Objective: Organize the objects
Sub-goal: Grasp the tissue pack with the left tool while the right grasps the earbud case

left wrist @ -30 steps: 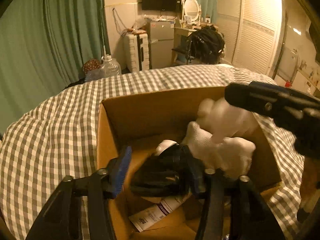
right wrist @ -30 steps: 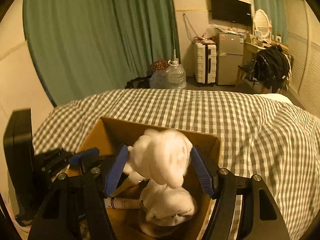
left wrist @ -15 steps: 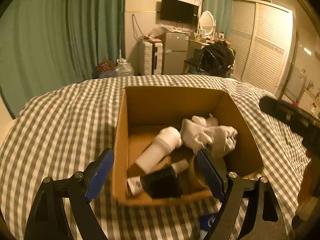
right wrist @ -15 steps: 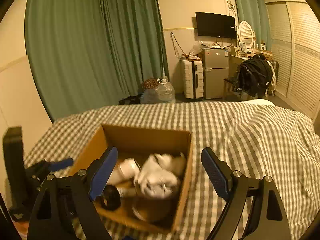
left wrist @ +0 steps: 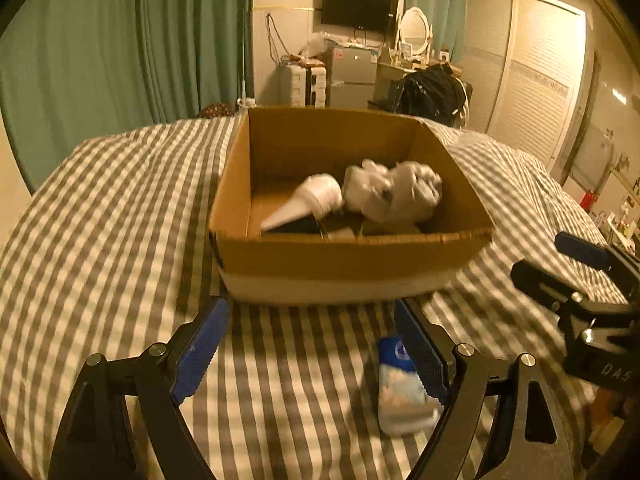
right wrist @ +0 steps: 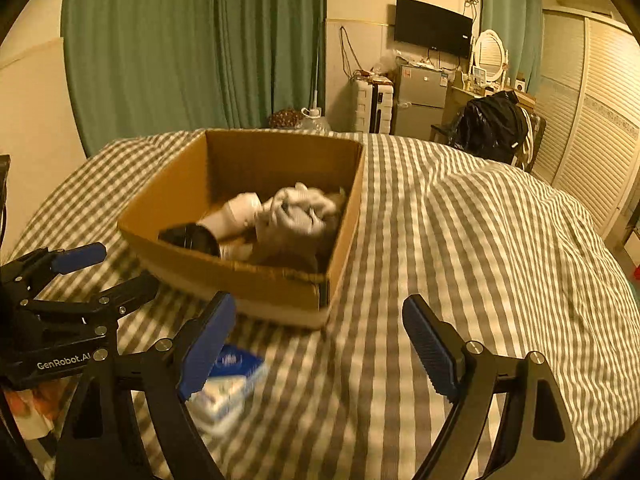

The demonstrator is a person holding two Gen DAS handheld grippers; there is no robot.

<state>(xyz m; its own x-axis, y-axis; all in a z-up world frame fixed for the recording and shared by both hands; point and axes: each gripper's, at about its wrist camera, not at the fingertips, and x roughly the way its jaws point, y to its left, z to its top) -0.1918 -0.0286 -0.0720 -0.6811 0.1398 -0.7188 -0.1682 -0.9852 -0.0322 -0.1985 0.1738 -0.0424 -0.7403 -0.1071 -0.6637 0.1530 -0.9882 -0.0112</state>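
Note:
An open cardboard box (left wrist: 348,264) (right wrist: 280,280) sits on the checked bedspread. Inside lie a white bottle (left wrist: 308,202) (right wrist: 236,212), a bundle of white cloth (left wrist: 392,190) (right wrist: 300,212) and a black round object (right wrist: 190,238). A blue and white packet (left wrist: 400,392) (right wrist: 228,384) lies on the bed in front of the box. My left gripper (left wrist: 316,354) is open and empty, low in front of the box, the packet by its right finger. My right gripper (right wrist: 320,344) is open and empty, to the right of the packet.
The grey checked bedspread (right wrist: 460,260) stretches around the box, with a raised fold at the right. Green curtains (right wrist: 192,48), a suitcase, a small fridge (right wrist: 420,96), a chair with a black bag (right wrist: 492,128) and wardrobe doors stand beyond the bed.
The black object and the white cloth were let go into the box. Both grippers opened, drew back out of the box and dropped low in front of it.

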